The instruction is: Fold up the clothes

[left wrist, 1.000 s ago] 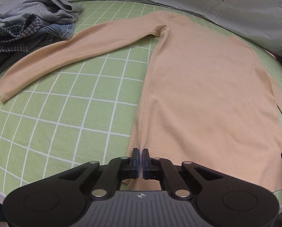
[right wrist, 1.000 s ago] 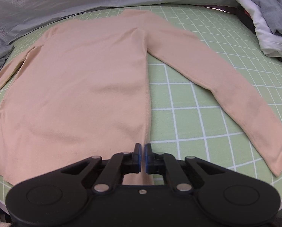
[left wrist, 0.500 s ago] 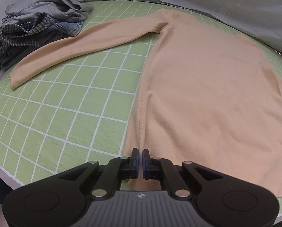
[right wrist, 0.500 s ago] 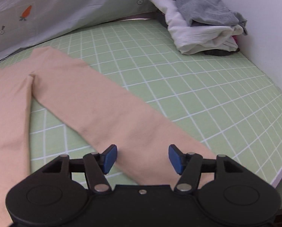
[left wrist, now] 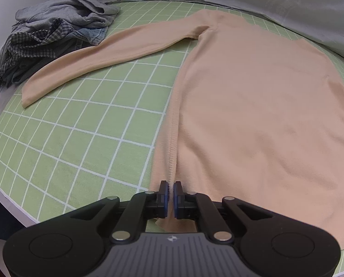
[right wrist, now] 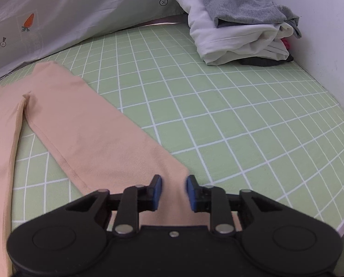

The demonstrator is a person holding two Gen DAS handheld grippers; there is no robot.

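Observation:
A peach long-sleeved top (left wrist: 252,106) lies flat on the green grid mat (left wrist: 79,133), its left sleeve (left wrist: 107,55) stretched toward the far left. My left gripper (left wrist: 170,190) is shut on the top's side seam near the hem. In the right wrist view the right sleeve (right wrist: 98,138) runs from the armpit toward me. My right gripper (right wrist: 173,188) is partly open, its blue pads either side of the sleeve near the cuff, which the gripper body hides.
A heap of grey, checked and denim clothes (left wrist: 52,34) sits at the mat's far left. A stack of white and grey folded clothes (right wrist: 238,20) sits at the far right by a white wall. A grey carrot-print sheet (right wrist: 56,18) lies behind the mat.
My right gripper let go of the top's side seam, opened, swung right to the right sleeve's end and is now narrowing around it. The left gripper stayed shut on the seam.

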